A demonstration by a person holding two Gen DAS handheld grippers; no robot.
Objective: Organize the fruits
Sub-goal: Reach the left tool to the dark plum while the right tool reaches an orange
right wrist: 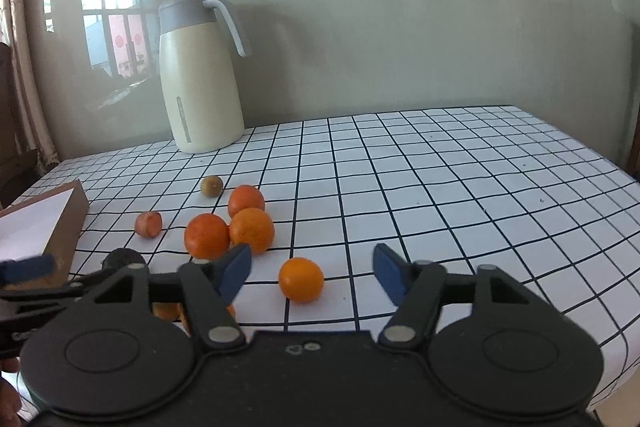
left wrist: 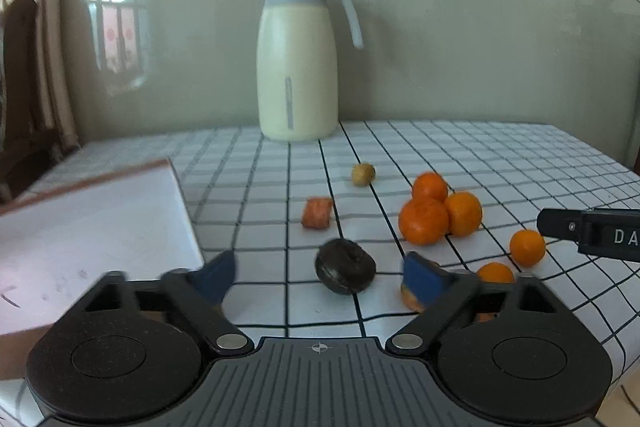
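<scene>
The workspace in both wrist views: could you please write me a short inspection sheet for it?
Surface: table under a white cloth with a black grid.
Job's things: three oranges clustered, a single orange nearer the right gripper, another part hidden behind the left gripper's finger; a dark round fruit; a small brownish fruit; a reddish piece; an open box at the left edge.
Clutter: cream jug with grey lid at the back.
Grippers: left gripper open around the dark fruit, not touching; right gripper open, empty, above the single orange.
Cables: nothing seen.
Surroundings: glossy wall reflecting a window; curtain at left.
</scene>
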